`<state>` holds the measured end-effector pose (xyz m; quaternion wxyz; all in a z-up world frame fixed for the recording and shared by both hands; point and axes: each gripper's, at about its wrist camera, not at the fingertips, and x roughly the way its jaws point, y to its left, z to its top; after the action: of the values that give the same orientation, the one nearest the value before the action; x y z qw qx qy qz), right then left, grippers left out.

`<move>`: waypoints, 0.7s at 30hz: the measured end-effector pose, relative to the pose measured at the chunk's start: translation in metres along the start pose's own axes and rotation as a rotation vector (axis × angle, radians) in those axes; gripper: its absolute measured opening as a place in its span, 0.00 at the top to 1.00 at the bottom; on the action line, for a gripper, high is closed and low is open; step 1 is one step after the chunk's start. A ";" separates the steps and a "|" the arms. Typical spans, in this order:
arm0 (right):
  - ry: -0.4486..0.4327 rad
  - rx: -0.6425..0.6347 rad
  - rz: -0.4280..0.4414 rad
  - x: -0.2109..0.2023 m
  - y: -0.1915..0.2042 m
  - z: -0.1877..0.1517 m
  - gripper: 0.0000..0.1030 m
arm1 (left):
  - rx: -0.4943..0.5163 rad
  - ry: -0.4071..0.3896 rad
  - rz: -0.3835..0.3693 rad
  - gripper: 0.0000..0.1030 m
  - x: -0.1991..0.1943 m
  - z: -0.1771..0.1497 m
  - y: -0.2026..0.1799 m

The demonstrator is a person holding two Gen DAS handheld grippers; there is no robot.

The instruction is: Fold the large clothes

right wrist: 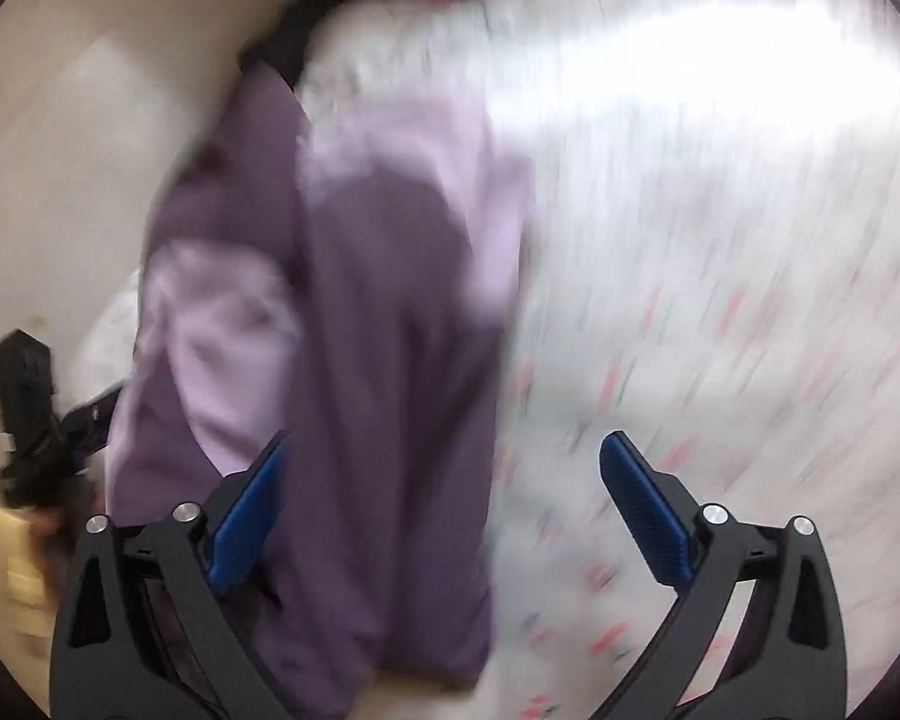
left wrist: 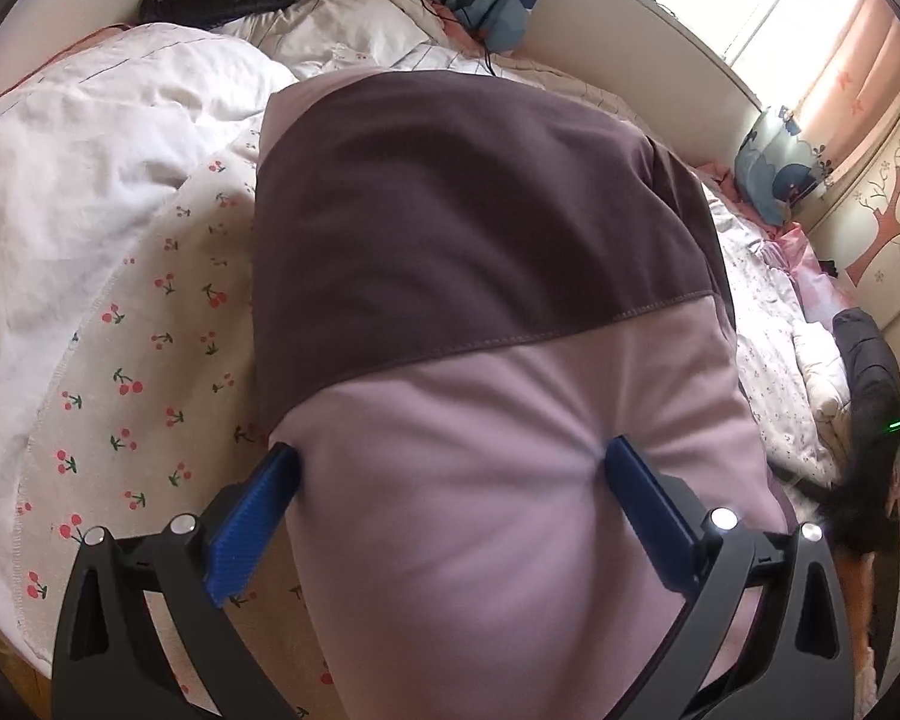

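Both tongs are spread wide, and neither clamps anything. My left tongs [left wrist: 450, 468] hang over the garment [left wrist: 480, 300], a large piece in two tones, dark purple-brown across the far half and pale lilac across the near half, with a stitched seam running slantwise between the colours. It lies on the bed [left wrist: 150, 360], over a sheet printed with small red cherries, and the lilac part fills the gap between my left fingers [left wrist: 258, 516]; I cannot tell whether they touch the cloth or only hover above it. A rumpled white duvet [left wrist: 90, 150] is heaped to the left of the garment, and a blue patterned pillow [left wrist: 774, 168] sits against the wall on the far right, near the window.

My right tongs [right wrist: 444, 468] give a blurred view. There the garment [right wrist: 378, 390] runs away from me in a long purple strip with lilac patches, passing beside the left finger, while the right finger [right wrist: 642, 504] stands over the cherry sheet. At the left edge of that view I see my other tongs as a dark shape [right wrist: 36, 420].
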<state>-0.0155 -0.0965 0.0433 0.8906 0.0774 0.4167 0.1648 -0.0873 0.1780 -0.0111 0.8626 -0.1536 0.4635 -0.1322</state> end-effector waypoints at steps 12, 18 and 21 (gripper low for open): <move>0.080 0.056 0.002 0.163 0.007 0.069 0.06 | 0.056 -0.032 0.003 0.05 -0.006 0.005 -0.013; -0.021 -0.065 0.026 0.077 0.025 0.067 0.06 | 0.154 -0.079 0.145 0.05 -0.012 -0.002 -0.030; -0.076 -0.150 0.037 0.013 0.036 0.024 0.06 | 0.183 -0.107 0.181 0.05 -0.018 -0.005 -0.032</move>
<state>0.0024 -0.0580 0.0598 0.9059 0.0245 0.3678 0.2087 -0.1037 0.1550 0.0128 0.9049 -0.0385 0.4148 -0.0873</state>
